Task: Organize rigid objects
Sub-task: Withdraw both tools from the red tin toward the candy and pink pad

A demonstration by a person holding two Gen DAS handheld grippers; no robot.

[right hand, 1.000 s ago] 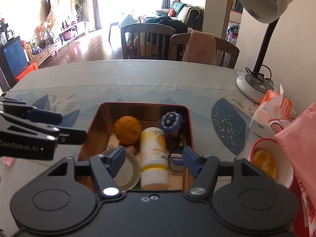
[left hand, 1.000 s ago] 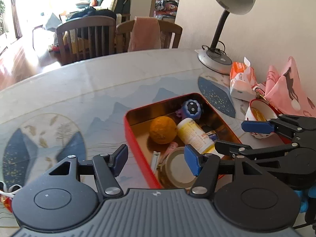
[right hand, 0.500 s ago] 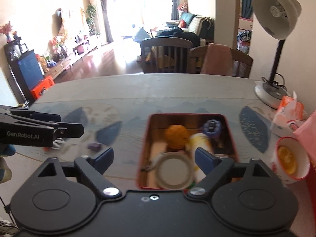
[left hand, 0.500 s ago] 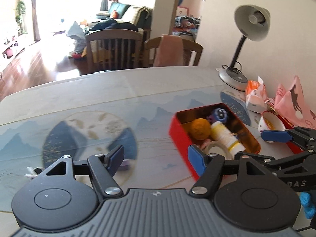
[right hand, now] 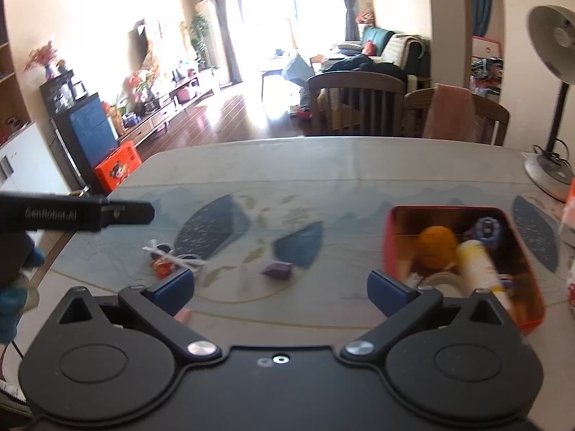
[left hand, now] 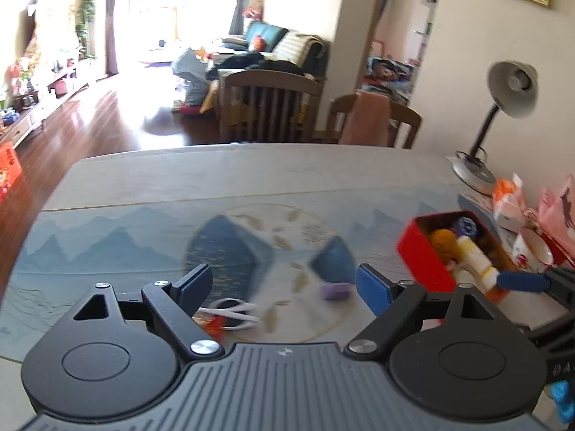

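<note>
- The left gripper (left hand: 284, 283) hung over the table (left hand: 222, 176) with nothing in it; its jaws had just been spreading and stood wide apart.
- The right gripper (right hand: 280, 289) was likewise released and empty, its jaws having just been opening to a broad gap above the bare cloth.
- A red tin (right hand: 390, 248) sat on the table toward the right, its lid off.
- Inside the tin lay an orange (right hand: 436, 246), a white and yellow bottle (right hand: 479, 264) on its side, a blue studded ball (right hand: 485, 230) at the far end, and a round lid (right hand: 442, 282) at the near end.
- A small purple block (right hand: 276, 270) lay loose on the cloth, left of the tin and well apart from it, between the right gripper's pads in that view but beyond them, untouched.
- Further left lay a tangle of white cord (right hand: 179, 259) with a small red piece (right hand: 161, 269) beside it; in the left wrist view it sat just past the left-hand pad (left hand: 196, 282).
- A desk lamp (left hand: 510, 88) stood at the right edge of the table by the wall.
- A cup (left hand: 533, 251) stood just right of the tin.
- Two wooden chairs (left hand: 269, 107) stood at the far side of the table, one with a pink cloth (left hand: 366, 116) over its back.
- Both views were blurred, so finer detail in the tin could not be told.
</note>
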